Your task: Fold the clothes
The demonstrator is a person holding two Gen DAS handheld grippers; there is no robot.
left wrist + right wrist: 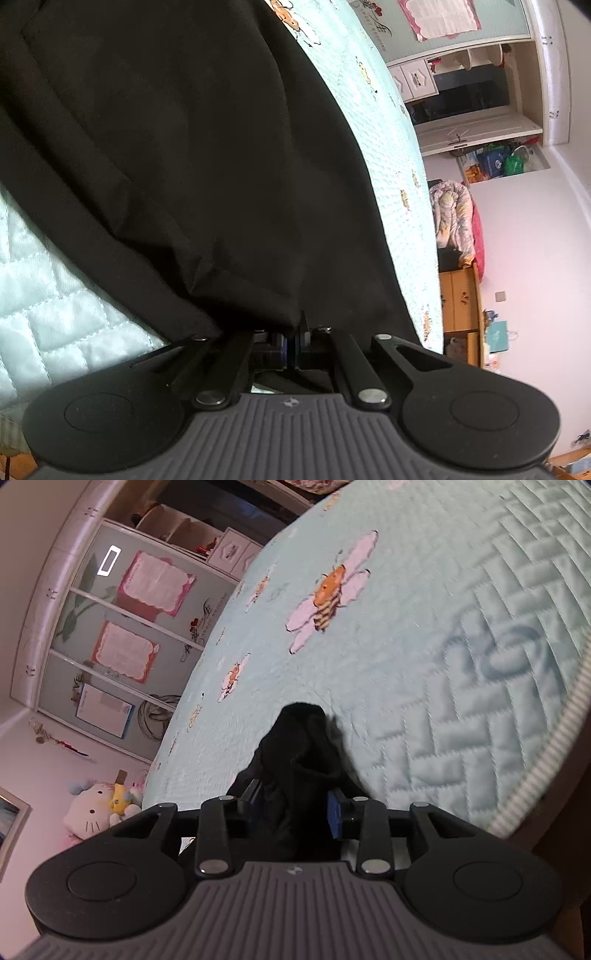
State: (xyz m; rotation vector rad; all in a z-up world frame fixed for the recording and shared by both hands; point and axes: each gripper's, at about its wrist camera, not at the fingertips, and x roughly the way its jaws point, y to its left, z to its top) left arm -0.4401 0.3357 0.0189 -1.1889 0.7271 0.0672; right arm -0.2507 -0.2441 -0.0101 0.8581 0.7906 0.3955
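A black garment (pixel 184 147) lies spread over the pale blue quilted bed cover (pixel 391 155) and fills most of the left wrist view. My left gripper (pixel 291 332) is shut on a bunched edge of it, and the fabric hides the fingertips. In the right wrist view a bunched end of the black garment (pixel 303 746) sticks up between the fingers of my right gripper (pixel 295 805). Those jaws stand apart, with the blue pad (pixel 333 812) on the right showing beside the cloth, so the fabric rests loose between them. The cover (pixel 443 635) stretches beyond.
The bed's piped edge (pixel 546 757) runs at the right of the right wrist view. A wardrobe with decorated doors (pixel 122 627) and a plush toy (pixel 92 808) stand to the left. In the left wrist view, wooden cabinets (pixel 461 299) and folded bedding (pixel 452 218) stand beyond the bed.
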